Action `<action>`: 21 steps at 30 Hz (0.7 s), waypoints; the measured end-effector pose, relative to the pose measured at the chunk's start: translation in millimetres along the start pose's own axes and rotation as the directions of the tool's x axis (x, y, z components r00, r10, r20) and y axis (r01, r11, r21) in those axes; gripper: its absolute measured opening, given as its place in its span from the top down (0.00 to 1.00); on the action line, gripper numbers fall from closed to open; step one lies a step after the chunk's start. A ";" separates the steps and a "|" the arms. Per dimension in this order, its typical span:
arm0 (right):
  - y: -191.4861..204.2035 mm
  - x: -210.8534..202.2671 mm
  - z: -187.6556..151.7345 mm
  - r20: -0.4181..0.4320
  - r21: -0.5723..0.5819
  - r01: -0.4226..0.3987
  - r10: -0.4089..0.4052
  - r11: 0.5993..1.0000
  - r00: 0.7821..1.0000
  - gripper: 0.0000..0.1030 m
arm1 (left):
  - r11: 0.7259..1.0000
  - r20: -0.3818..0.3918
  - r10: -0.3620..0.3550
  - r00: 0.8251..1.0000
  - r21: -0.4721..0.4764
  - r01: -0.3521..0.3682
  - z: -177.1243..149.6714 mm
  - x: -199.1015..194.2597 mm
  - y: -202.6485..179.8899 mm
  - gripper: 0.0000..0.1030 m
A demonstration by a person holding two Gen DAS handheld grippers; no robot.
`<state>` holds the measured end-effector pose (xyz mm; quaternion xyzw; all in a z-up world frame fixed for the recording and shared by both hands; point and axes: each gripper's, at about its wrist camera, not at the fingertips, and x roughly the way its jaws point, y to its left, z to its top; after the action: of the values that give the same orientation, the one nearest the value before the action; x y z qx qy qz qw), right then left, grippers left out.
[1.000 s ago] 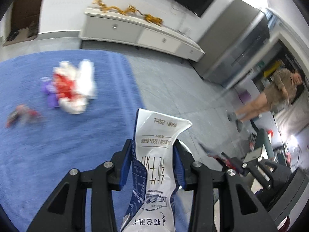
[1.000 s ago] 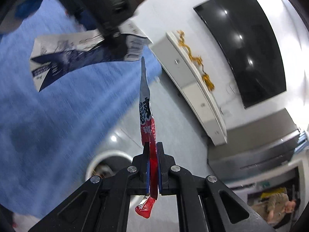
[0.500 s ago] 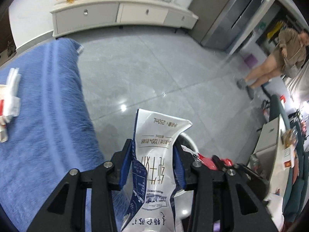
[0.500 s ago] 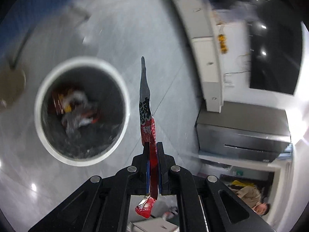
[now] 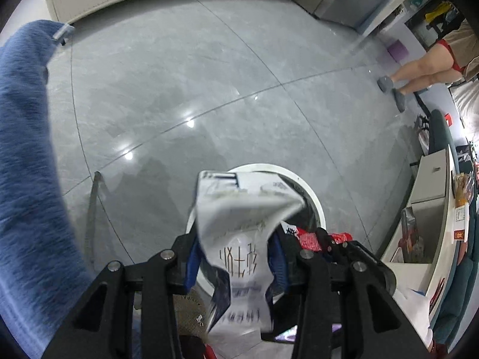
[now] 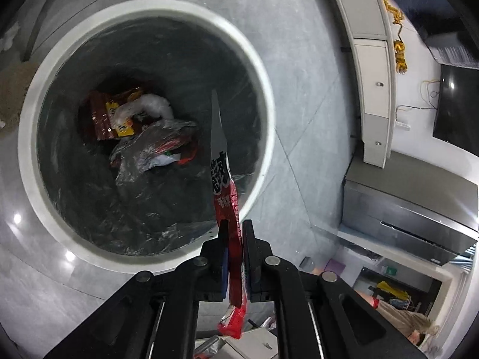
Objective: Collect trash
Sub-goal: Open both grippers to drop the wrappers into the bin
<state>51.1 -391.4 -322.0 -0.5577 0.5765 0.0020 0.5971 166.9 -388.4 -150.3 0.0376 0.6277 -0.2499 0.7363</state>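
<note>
My left gripper [image 5: 235, 257] is shut on a crumpled white milk carton [image 5: 239, 224] and holds it over the near rim of a white round trash bin [image 5: 314, 203]. My right gripper [image 6: 235, 236] is shut on a thin red snack wrapper [image 6: 223, 176], held edge-on above the same bin [image 6: 45, 179]. The bin has a dark liner and holds several wrappers and plastic bags [image 6: 143, 131]. The right gripper and its red wrapper [image 5: 311, 237] show just right of the carton in the left wrist view.
A blue cloth-covered surface [image 5: 27, 179] fills the left side. The floor is grey glossy tile [image 5: 194, 74]. A white low cabinet [image 6: 374, 74] lines the wall. A person [image 5: 428, 65] stands at the far right. A white shelf [image 5: 425, 224] stands beside the bin.
Both grippers have swung away from the blue surface to over the bin. The bin now fills the right wrist view. The carton has crumpled and tilted in the left gripper.
</note>
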 end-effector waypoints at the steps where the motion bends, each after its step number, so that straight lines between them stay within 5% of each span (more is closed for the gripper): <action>1: 1.5 1.8 -0.9 0.001 -0.003 0.001 -0.001 1.000 1.000 0.80 | 1.000 -0.005 -0.004 1.000 0.002 0.004 0.6 4.9 -3.1 0.62; 7: -0.2 2.5 -8.6 0.035 0.046 -0.030 0.029 0.998 0.999 0.63 | 0.999 -0.048 -0.018 0.999 0.037 0.020 -5.0 20.9 -10.6 0.60; 21: -11.7 -30.4 -27.4 0.099 0.160 -0.071 0.055 0.985 0.994 0.55 | 0.989 -0.050 -0.118 0.992 0.081 0.122 -16.0 -4.0 -19.3 0.47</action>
<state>29.7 -394.6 -285.3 -0.4877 0.5634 -0.0001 0.6669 144.0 -398.0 -144.9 0.0365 0.6342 -0.3189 0.7034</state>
